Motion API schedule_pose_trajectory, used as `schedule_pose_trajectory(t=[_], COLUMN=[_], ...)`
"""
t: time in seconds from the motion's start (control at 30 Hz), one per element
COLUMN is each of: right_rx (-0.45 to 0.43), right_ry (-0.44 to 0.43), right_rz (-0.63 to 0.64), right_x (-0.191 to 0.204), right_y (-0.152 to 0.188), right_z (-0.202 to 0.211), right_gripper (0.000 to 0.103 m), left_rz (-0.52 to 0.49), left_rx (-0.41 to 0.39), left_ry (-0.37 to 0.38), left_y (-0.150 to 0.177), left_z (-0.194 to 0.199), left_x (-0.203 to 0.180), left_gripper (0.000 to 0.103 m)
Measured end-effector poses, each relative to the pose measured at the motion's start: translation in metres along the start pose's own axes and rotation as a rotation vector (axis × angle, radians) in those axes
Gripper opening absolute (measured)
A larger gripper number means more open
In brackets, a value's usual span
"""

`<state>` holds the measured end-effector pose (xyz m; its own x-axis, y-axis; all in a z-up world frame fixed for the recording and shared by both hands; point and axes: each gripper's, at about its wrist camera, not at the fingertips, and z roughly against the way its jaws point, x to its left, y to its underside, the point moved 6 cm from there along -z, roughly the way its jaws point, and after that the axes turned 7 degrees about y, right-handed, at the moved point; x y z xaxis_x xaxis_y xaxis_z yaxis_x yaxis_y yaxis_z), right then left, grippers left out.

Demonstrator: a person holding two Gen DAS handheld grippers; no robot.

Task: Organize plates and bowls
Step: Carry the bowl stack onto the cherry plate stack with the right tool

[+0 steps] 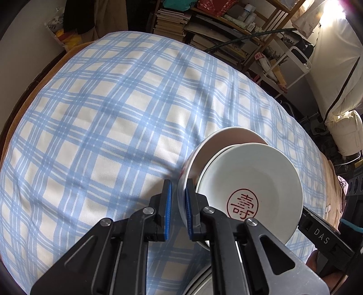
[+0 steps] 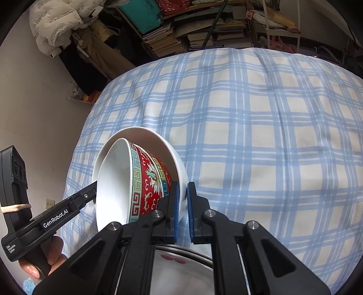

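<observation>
My left gripper [image 1: 178,205] is shut on the rim of a red patterned bowl [image 1: 189,163], held tilted above the checked cloth. My right gripper [image 2: 182,207] is shut on the rim of a white bowl [image 2: 179,163]. The red patterned bowl [image 2: 149,181] nests partly inside that white bowl. In the left wrist view the white bowl [image 1: 249,186] shows its underside with a red seal mark. The left gripper's fingers [image 2: 87,195] reach the red bowl's rim from the left. A plate [image 2: 181,267] with red marks lies below my right gripper.
A blue and white checked cloth [image 1: 102,124] covers the table. Shelves with stacked books [image 1: 172,20] stand behind it. A white rack [image 1: 292,65] and white bedding [image 1: 340,90] are at the right. A plate rim [image 1: 199,281] shows under the left gripper.
</observation>
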<state>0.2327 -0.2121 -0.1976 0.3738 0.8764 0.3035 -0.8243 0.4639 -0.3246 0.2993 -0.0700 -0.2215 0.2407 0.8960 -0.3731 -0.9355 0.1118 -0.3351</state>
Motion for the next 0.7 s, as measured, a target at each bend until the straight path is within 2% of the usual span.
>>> schedule_pose_trajectory(t=[0.1,0.53,0.7], right_rx=[-0.004,-0.039,-0.061], right_ry=[0.010,0.023,0.037], right_rz=[-0.006,-0.005,0.001], right_x=[0.002,0.006,0.009], right_y=[0.001,-0.002,-0.006], right_z=[0.001,0.015,0.028], right_gripper=[0.010,0.010,0.010], left_rz=[-0.006,-0.039,-0.109], left_rx=[-0.008,-0.006,-0.018], left_ry=[-0.009,-0.052,-0.076], left_y=[0.002,-0.002,-0.002], left_z=[0.000,0.012,0.022], left_x=[-0.003,-0.015,-0.026], left_gripper=[0.004,0.003,0.003])
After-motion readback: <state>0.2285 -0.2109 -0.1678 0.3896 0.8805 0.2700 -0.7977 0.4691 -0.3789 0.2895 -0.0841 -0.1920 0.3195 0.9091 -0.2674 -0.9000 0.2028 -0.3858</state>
